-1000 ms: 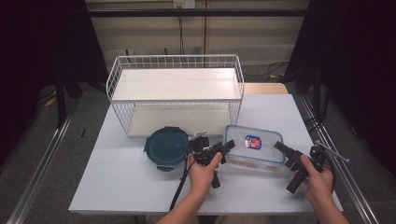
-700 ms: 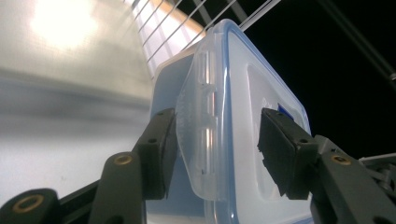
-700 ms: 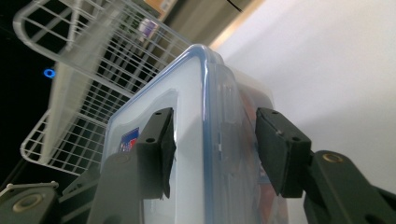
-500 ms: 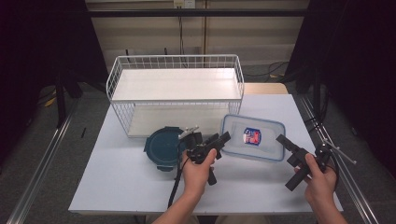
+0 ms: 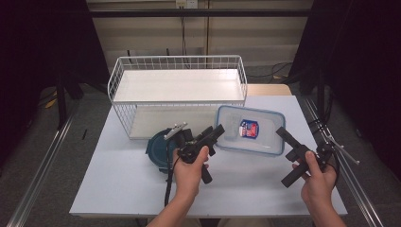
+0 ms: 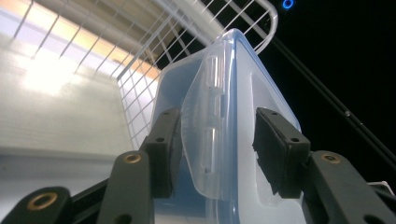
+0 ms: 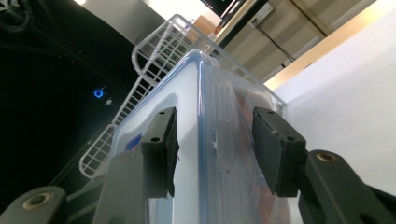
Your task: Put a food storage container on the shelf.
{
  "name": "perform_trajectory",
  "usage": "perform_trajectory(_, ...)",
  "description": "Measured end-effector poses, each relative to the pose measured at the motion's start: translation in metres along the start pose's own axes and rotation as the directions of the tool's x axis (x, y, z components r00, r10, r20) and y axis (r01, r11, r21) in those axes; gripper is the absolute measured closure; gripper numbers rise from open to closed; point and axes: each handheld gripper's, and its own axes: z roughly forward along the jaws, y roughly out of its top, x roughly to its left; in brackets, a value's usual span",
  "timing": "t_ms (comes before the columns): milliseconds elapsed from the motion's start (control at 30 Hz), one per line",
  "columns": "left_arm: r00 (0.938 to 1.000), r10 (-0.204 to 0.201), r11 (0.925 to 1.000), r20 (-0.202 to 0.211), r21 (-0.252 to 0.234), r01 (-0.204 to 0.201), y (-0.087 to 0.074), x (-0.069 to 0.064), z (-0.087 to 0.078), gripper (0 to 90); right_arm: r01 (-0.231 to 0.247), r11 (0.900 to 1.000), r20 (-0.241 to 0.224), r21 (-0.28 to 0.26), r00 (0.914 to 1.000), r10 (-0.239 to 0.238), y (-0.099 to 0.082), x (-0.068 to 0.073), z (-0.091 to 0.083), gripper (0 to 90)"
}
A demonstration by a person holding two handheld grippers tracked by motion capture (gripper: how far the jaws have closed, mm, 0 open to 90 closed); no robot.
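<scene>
We clamp the clear rectangular blue-rimmed plastic container point(image 5: 249, 130) between left gripper point(image 5: 213, 135) and right gripper point(image 5: 283, 136), jaws just closing on its ends.

A pale rectangular table point(image 5: 118, 189). A white wire basket point(image 5: 179, 75) stands on it at twelve o'clock. A dark teal round lid point(image 5: 161, 149) lies near the centre, toward seven o'clock of the basket.

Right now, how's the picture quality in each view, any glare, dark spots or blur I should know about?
High view: evenly lit table, sharp, but the room around it falls into near black. Left gripper view: the rack shelf is blown out by glare, and the clear container looks soft so close up. Right gripper view: the table surface glares white, the left background is dark, and the container stretches from lens distortion.
</scene>
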Motion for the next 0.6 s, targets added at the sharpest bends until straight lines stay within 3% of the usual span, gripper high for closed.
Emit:
perform_trajectory(200,0.9999,-0.004,1.0,0.015,-0.005,0.004,0.008,-0.005,-0.009,53.4,0.007,0.9998,-0.022,-0.018,0.9997,-0.007,0.003,0.012,0.0,51.9)
perform_trajectory(233,0.9998,0.013,0.9999,0.017,-0.007,-0.013,0.009,-0.005,-0.011,53.6,0.005,0.9997,-0.025,-0.025,0.9997,-0.006,0.003,0.014,0.0,51.9)
perform_trajectory(267,0.9999,0.0,0.9998,0.016,-0.019,0.001,0.011,-0.007,-0.012,53.6,0.005,0.9996,-0.03,-0.029,0.9995,-0.006,0.003,0.016,0.001,51.9)
perform_trajectory(467,0.9992,0.025,0.9991,0.032,-0.036,-0.024,0.022,-0.008,-0.021,54.1,0.016,0.9992,-0.052,-0.038,0.9985,-0.018,0.005,0.029,0.007,52.0)
perform_trajectory(600,0.9993,0.005,0.9981,0.037,-0.062,-0.002,0.03,-0.014,-0.025,54.6,0.019,0.9987,-0.068,-0.047,0.9974,-0.022,0.006,0.036,0.01,52.0)
